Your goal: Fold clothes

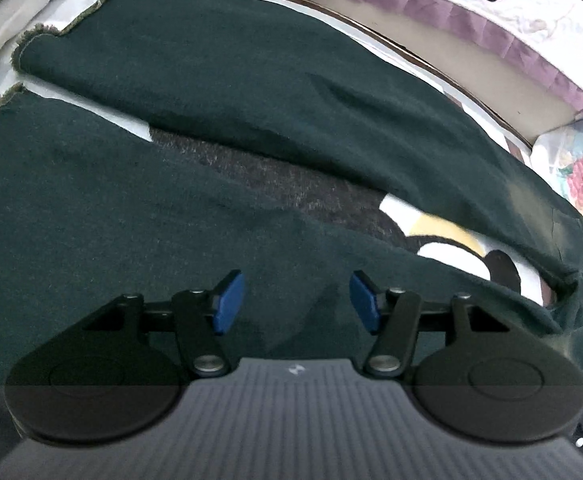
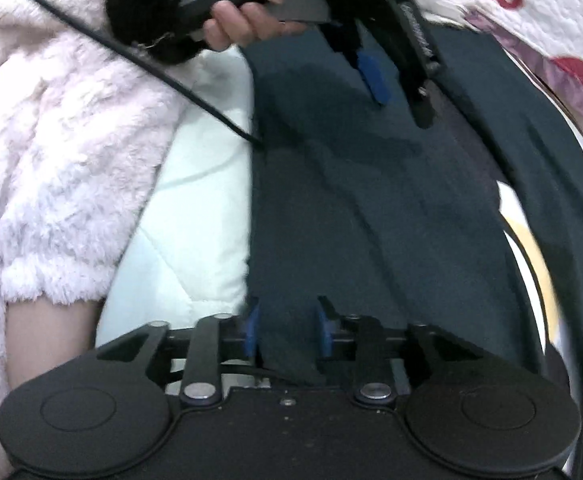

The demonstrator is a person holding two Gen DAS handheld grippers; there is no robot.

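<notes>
Dark green trousers (image 1: 219, 92) lie spread on a bed, both legs running toward frayed hems at the upper left. My left gripper (image 1: 297, 304) hovers just over the nearer leg, open, with nothing between its blue pads (image 1: 229, 302). In the right wrist view the same trousers (image 2: 371, 208) run up the middle. My right gripper (image 2: 288, 330) stands astride their near edge. The cloth lies between its blue pads (image 2: 251, 328), and the jaws are partly apart and not pressing it. Farther up, a hand (image 2: 243, 20) holds the left gripper (image 2: 395, 92) above the cloth.
A bed cover with a cartoon print (image 1: 443, 236) lies under the trousers. A white quilt (image 2: 195, 200) and the person's fluffy pink sleeve (image 2: 51, 160) are left of the cloth. A black cable (image 2: 151, 68) crosses the sleeve. A purple-frilled quilt (image 1: 471, 28) lies beyond the bed's edge.
</notes>
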